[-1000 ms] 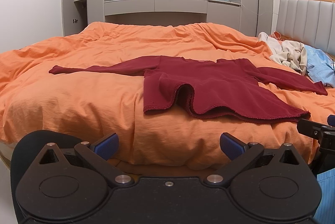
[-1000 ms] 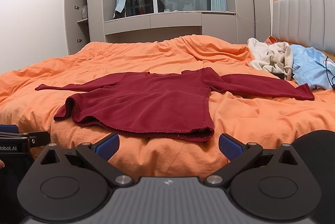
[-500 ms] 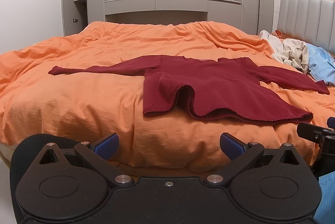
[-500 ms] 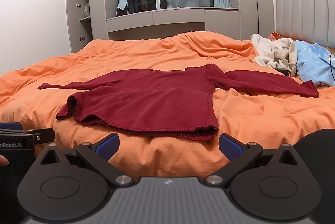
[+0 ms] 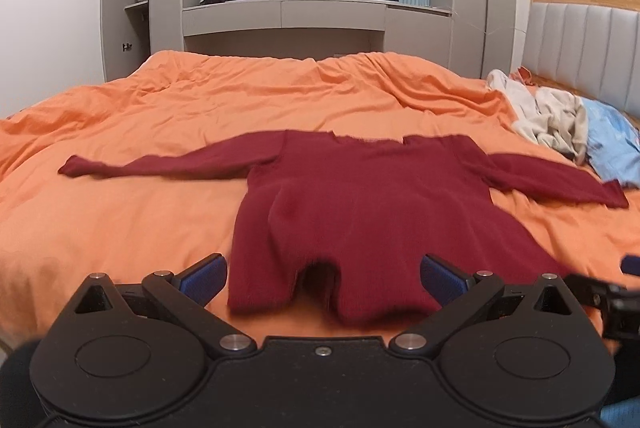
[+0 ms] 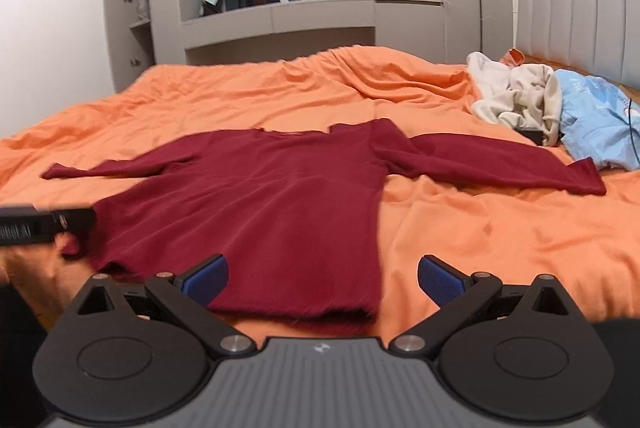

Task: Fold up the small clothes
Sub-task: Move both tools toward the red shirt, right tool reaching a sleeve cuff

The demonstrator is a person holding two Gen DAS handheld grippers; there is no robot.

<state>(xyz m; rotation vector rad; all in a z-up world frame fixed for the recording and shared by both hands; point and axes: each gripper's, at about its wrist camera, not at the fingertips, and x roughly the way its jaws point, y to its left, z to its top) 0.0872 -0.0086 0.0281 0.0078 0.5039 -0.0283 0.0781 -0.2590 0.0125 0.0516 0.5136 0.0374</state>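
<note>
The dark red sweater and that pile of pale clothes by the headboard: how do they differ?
The dark red sweater lies spread flat, sleeves out to both sides; the pale clothes are bunched in a crumpled heap. The sweater sits near both open grippers, the heap far off by the headboard. Both rest on the orange duvet.

Bed w/ orange duvet (image 5: 160, 132): red sweater (image 5: 360, 204) spread flat mid-bed, cream clothes (image 5: 552, 116) & blue cloth (image 5: 612, 144) heaped nr headboard.
</note>
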